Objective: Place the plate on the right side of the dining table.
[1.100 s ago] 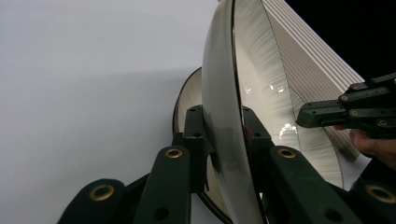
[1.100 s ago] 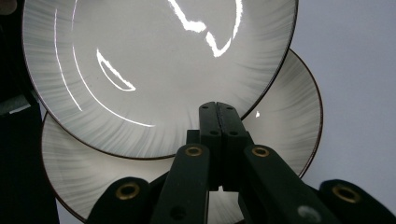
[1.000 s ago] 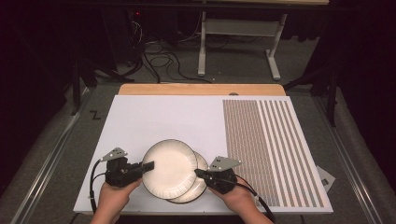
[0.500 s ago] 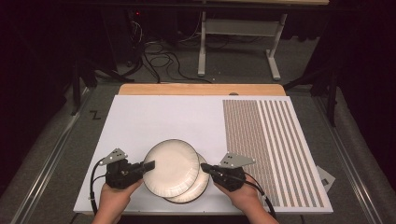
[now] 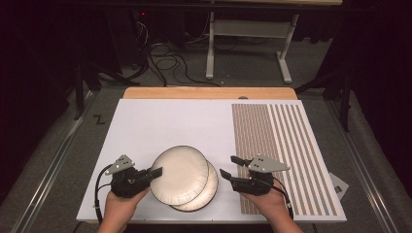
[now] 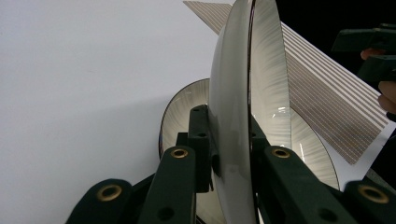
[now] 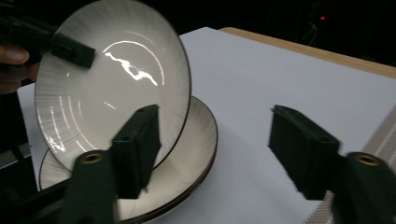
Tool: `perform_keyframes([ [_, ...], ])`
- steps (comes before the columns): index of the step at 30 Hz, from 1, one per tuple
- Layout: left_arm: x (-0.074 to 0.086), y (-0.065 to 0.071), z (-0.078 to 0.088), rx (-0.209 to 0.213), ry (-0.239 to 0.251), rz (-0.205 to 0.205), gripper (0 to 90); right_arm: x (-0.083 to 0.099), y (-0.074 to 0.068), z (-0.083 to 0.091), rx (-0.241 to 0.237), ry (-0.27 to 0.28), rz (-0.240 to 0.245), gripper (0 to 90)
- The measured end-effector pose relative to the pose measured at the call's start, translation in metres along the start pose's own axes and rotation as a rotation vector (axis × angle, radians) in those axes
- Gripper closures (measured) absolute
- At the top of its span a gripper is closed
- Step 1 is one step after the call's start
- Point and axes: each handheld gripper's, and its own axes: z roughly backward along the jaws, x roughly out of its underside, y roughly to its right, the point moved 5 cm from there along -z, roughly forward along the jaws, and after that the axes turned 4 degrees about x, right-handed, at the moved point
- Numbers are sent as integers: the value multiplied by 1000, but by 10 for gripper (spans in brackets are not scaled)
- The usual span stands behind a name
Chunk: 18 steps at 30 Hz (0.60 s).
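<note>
We have the round cream ceramic plate with a thin dark rim point(image 5: 179, 175) pinched at its left edge by our left tongs point(image 5: 154, 172), whose jaws are clamped tight on the rim; in the left gripper view the plate point(image 6: 243, 93) stands edge-on between them. It is lifted and tilted above the stack of matching glazed plates point(image 5: 210, 187) on the white counter point(image 5: 170, 126). Our right tongs point(image 5: 232, 167) sit just to the right of both plates, touching neither; their jaws have just been opening and now stand wide with nothing between them. So the held plate lies left of the free tongs, its right rim nearest them. The glaze is glossy, with fine radial ribbing, so we judge it slippery. A brown-striped mat point(image 5: 282, 145) covers the counter's right part.
</note>
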Motion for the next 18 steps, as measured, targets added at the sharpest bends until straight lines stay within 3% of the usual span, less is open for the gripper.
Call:
perform_keyframes([
  [3, 0, 1, -1, -4, -3, -15, 806, -1, 5, 7, 37, 14, 13, 167],
  [8, 0, 2, -1, -3, -1, -24, 806, -3, 14, 17, 53, 38, -24, 46],
  [11, 0, 3, 0, -1, 5, -33, 806, -1, 18, 23, 67, 43, -30, 3],
  [18, 0, 2, -1, 2, 5, -34, 806, 4, 27, 43, 92, 71, -47, 3],
])
